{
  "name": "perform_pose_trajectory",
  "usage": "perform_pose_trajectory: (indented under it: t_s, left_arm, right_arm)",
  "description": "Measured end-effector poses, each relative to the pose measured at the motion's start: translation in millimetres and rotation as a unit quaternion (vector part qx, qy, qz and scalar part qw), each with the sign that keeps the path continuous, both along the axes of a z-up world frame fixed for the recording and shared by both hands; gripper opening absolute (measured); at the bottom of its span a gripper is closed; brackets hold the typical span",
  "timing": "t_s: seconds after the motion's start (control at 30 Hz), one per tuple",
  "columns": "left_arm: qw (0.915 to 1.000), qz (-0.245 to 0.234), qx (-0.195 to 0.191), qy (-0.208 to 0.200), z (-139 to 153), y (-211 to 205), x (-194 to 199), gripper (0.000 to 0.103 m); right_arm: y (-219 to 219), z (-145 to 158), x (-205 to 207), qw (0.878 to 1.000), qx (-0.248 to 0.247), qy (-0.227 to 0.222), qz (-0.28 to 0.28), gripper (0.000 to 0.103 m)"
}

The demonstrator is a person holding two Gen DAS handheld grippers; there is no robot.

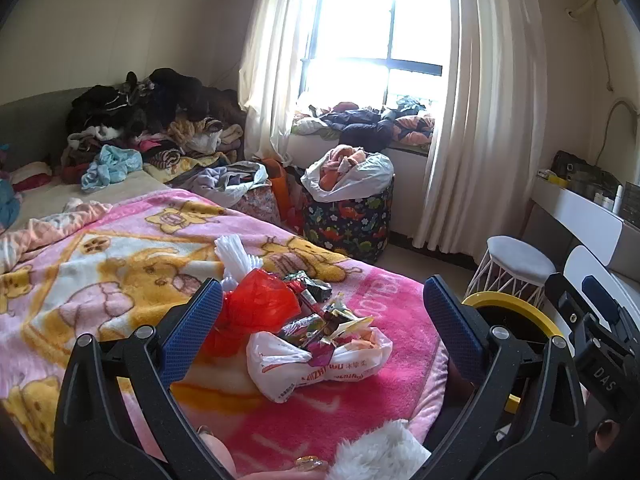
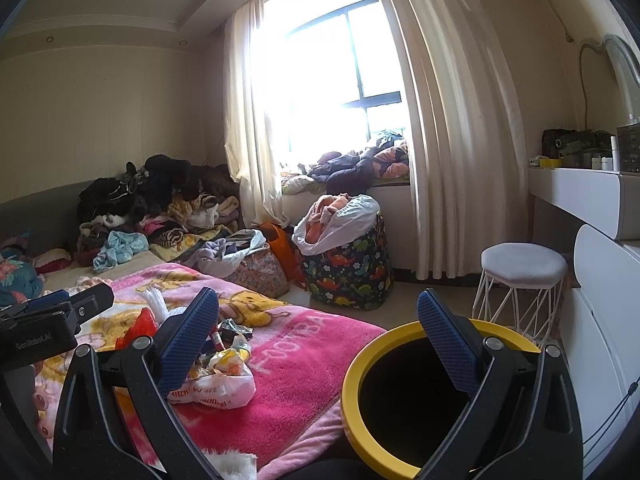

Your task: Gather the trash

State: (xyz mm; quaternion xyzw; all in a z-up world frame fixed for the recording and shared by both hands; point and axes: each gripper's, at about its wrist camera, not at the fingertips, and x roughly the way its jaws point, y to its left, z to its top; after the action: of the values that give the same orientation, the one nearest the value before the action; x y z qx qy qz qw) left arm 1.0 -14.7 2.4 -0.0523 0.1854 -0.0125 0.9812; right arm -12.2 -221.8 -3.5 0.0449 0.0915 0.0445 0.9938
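A heap of trash lies on the pink cartoon blanket (image 1: 120,264): a white printed plastic bag (image 1: 316,364) (image 2: 224,388), a red plastic bag (image 1: 260,304) (image 2: 138,326), several snack wrappers (image 1: 316,316) (image 2: 236,330) and a twisted white plastic bag (image 1: 234,256). My left gripper (image 1: 324,312) hangs open just short of the heap, nothing between its blue pads. My right gripper (image 2: 318,328) is open and empty too, over the gap between bed edge and a black bin with a yellow rim (image 2: 360,364) (image 1: 516,308). The left gripper's body (image 2: 52,316) shows at the left of the right wrist view.
Piles of clothes (image 1: 140,120) cover the bed's far end. A dinosaur-print hamper (image 1: 348,224) with a white bag of laundry stands by the curtained window (image 1: 372,32). A white wire stool (image 2: 520,280) and a white dresser (image 2: 592,200) are on the right.
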Motion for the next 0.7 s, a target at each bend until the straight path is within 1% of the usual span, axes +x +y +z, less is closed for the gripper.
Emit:
perform_pose_trajectory:
  t_s: [0.43,0.57,0.7]
  left_arm:
    - [1.0000,-0.001,-0.001,0.001,0.2,-1.6,0.9,0.092]
    - [1.0000,0.005,-0.001,0.001,-0.1,5.2,-0.8,0.092]
    - [0.9998,0.017,-0.006,0.000,-1.3,16.7,1.1,0.092]
  right_arm:
    - [1.8,1.2,0.8,1.000,0.001,0.002,0.004,0.097]
    - [5.5,3.8,2.2,1.000,0.000,0.004,0.016,0.097]
    - [13.9,3.6,7.3,0.999,-0.008,0.009,0.041,0.097]
